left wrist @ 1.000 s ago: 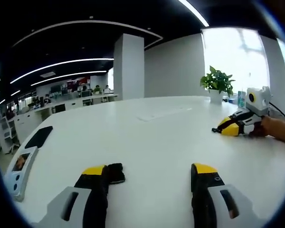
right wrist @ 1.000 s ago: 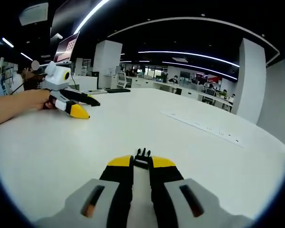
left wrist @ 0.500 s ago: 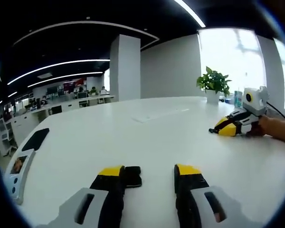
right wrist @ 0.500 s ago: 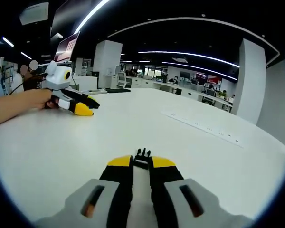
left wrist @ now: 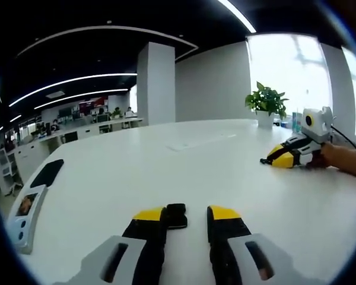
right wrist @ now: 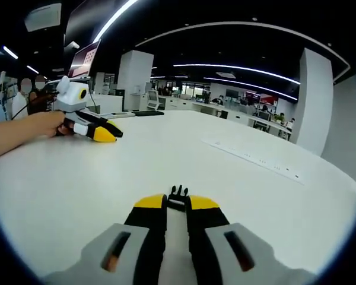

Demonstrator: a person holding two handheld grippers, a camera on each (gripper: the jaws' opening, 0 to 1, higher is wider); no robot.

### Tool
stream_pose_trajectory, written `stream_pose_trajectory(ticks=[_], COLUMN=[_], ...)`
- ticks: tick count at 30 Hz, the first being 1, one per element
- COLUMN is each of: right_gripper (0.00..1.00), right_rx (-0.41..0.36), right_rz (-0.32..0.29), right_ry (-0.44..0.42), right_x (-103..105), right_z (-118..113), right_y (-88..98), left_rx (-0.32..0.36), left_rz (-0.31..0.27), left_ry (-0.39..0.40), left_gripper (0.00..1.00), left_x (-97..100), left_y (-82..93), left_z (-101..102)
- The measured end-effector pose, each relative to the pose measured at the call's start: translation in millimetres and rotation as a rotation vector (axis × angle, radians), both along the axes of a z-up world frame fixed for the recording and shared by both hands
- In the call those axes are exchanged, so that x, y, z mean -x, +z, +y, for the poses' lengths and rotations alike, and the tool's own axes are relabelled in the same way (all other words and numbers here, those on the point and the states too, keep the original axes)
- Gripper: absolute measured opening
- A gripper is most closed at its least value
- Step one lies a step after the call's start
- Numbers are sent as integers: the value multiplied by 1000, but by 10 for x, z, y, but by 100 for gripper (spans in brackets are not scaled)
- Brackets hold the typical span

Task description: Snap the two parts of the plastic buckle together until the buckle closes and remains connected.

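The left hand-held gripper (left wrist: pixel 186 214) has its yellow-tipped jaws partly apart around a black buckle socket (left wrist: pixel 176 215) lying on the white tabletop (left wrist: pixel 184 166), touching the left jaw. The right hand-held gripper (right wrist: pixel 176 203) pinches the pronged buckle half (right wrist: pixel 177 196), its prongs poking out beyond the nearly closed jaws, low over the tabletop

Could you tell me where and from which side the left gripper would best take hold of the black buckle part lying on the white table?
Probably across its flat body, gripping the two side edges. The black buckle part lies flat on the white table, just beside the inner face of the left gripper's left-hand jaw, with the jaws apart. Coming in low along the tabletop from the near end would leave the far end free for mating.
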State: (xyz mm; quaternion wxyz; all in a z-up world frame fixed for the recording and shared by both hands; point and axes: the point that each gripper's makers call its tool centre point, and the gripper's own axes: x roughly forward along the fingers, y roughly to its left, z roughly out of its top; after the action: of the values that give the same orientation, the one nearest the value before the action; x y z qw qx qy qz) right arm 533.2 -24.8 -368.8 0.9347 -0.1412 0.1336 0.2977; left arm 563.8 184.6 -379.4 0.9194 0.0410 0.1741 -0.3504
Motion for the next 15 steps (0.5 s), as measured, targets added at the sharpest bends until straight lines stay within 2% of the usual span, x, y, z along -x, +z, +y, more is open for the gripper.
stream_pose_trajectory(ticks=[7,15], right_gripper=[13,13], right_rx=[-6,-7], right_rz=[6,7], right_ry=[13,18], right_x=[13,21], right_z=[25,39], right_y=[-7,-12], left_rx=[1,-3], left_rz=[6,9], left_ry=[1,18], left_gripper=[22,18], left_x=[72,54], left_y=[-12,-24], left_z=[47,87])
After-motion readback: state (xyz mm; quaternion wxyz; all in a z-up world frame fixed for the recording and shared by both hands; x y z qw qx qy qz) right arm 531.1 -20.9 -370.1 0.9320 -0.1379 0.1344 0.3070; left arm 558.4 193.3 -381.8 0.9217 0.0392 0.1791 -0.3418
